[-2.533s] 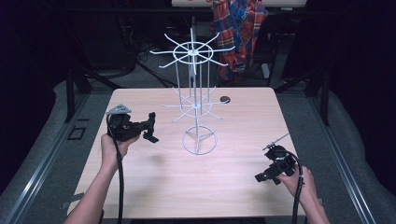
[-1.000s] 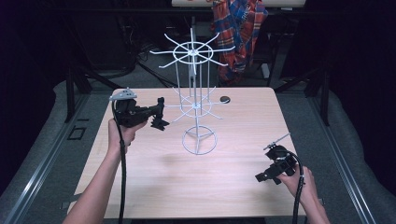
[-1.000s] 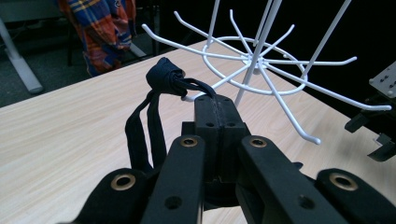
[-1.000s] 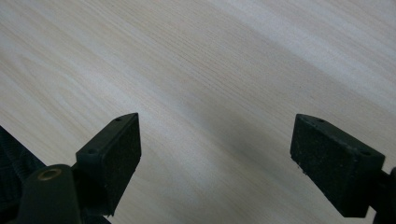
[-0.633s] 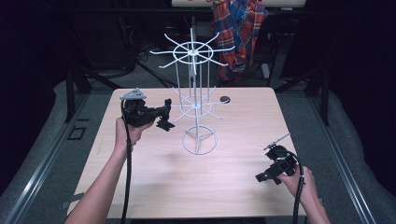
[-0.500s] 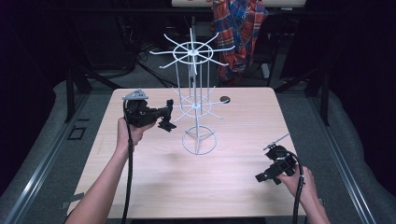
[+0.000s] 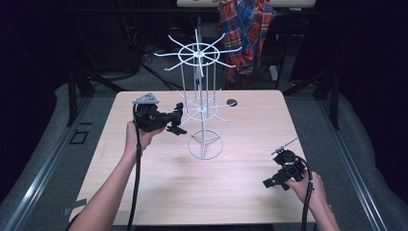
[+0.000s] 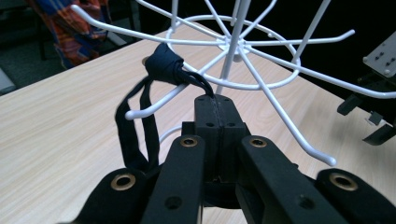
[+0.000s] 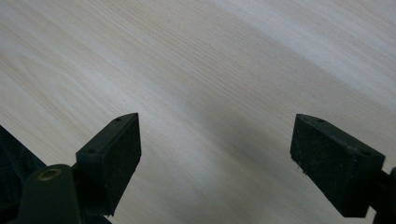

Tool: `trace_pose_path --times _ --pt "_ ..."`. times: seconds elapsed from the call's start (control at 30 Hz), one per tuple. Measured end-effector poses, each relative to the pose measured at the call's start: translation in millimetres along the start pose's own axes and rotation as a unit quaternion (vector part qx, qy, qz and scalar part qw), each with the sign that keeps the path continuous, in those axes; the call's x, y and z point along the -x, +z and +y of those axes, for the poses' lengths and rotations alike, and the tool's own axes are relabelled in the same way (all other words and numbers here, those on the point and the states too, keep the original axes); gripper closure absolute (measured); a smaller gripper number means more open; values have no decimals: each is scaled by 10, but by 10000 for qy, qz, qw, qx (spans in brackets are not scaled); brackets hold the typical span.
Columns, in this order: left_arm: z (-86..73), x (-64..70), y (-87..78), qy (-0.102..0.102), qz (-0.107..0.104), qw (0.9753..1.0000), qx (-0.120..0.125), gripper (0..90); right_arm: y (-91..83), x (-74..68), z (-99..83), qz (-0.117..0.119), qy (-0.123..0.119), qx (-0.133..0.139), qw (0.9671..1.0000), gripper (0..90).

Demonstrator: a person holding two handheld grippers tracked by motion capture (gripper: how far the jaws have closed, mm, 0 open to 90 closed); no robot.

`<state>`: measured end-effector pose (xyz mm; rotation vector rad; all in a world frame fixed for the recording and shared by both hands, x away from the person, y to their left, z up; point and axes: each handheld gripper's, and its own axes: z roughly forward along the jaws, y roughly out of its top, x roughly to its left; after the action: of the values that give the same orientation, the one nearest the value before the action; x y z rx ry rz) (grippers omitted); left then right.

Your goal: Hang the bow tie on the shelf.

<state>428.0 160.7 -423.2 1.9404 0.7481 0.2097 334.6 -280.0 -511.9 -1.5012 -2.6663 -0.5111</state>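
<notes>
Left tool held above the counter, jaws pressed together on a dark fabric loop, a hair-tie-like band. In the left gripper view, jaws meet flush with the band's end pinched between them; knotted part of the band sits on one white arm of the wire rack, rest of the loop hanging down beside the jaws on the left. Tool tips right at the lower-tier hooks on the rack's left side in the high view.

Wire rack upright near counter centre, ring base on the wood, two tiers of spoke hooks on a central post.

Right tool low at the counter's near right corner, jaws spread wide, nothing between them; right gripper view shows bare wood grain in the gap. Well apart from the rack.

Small dark round object on the counter behind the rack, right of the post; too small to identify. Plaid cloth hanging beyond the far edge.
</notes>
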Motion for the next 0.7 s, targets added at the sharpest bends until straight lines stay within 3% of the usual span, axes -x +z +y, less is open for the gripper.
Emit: trace_pose_path --times 0.1,0.27,0.57,0.6,0.7 --pt "7 12 34 59 -55 10000 -35 900 -1 -3 5 1 -18 -28 10000 160" --pt "-10 17 69 -9 -84 9999 -89 900 4 -3 3 27 13 0 10000 160" --pt "-41 -9 80 -79 18 9998 -179 900 9 -8 -3 58 47 33 10000 160" --pt "-44 -15 78 -74 55 9998 -194 900 0 -5 2 -44 -25 -55 10000 160" --pt "-55 -22 80 -113 67 9996 -241 900 -7 0 6 -66 -93 -115 9999 160"
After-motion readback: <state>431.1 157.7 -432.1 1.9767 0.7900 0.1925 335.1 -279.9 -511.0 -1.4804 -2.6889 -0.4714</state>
